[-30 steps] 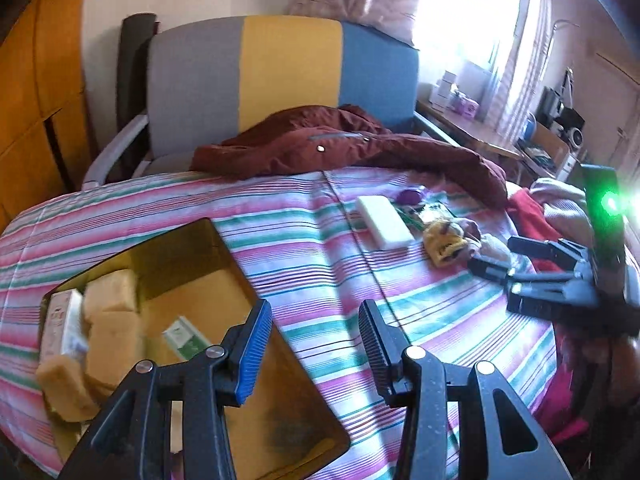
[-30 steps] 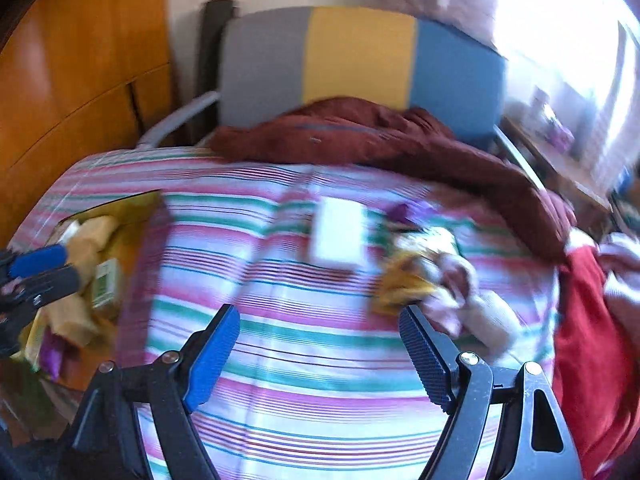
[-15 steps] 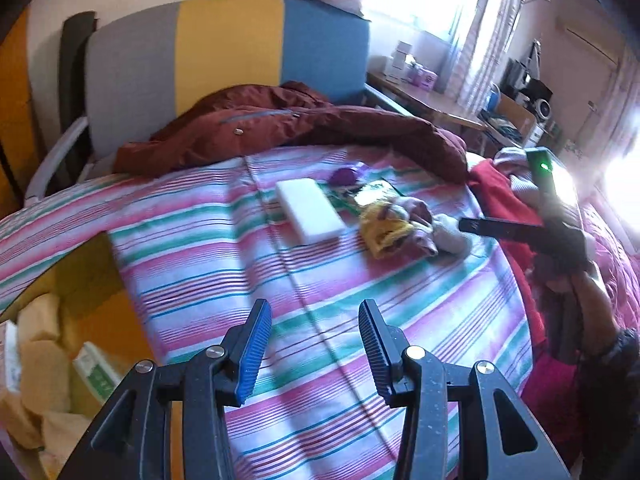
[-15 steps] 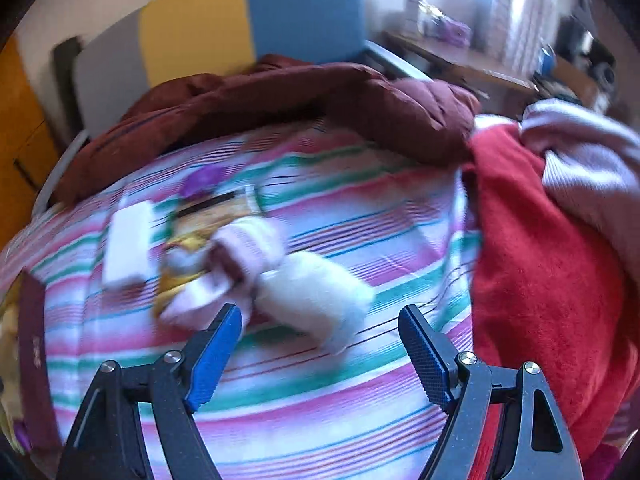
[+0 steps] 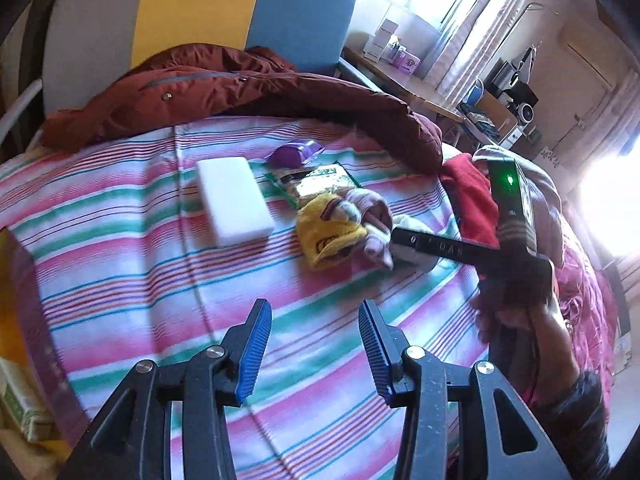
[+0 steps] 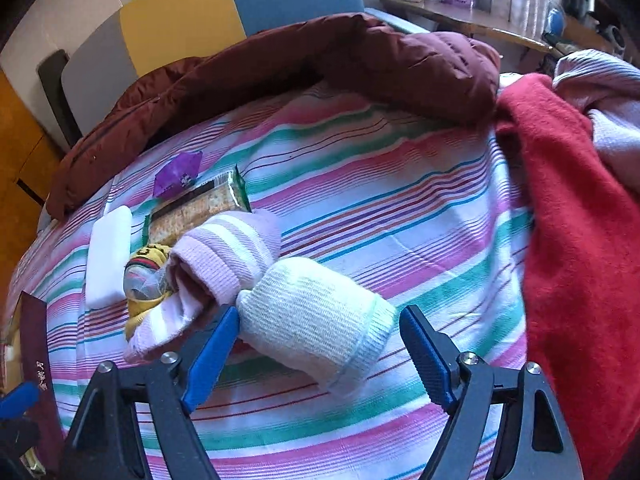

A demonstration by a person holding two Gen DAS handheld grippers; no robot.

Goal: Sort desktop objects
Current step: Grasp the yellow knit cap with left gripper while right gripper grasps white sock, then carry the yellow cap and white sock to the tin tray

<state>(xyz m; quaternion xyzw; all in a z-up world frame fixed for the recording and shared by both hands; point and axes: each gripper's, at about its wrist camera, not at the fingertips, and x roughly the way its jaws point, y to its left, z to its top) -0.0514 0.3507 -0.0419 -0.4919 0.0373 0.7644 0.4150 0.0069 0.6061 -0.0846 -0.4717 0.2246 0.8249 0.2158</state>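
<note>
Only right wrist shows white sock (image 6: 316,316) clearly

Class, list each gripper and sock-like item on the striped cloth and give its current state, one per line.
left gripper: open, empty.
right gripper: closing around the cream sock, pads not yet pressing.
cream sock: rolled, lying on its side.
pink striped sock: rolled, lying against the cream one.

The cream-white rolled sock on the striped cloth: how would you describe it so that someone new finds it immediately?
On the striped tablecloth, find the small pile near the red blanket. The cream-white rolled sock is the pile's nearest piece, lying between the closing fingers of the right gripper, which do not press it yet. Unlike the pink striped sock beside it, it is plain, ribbed and pale.
</note>
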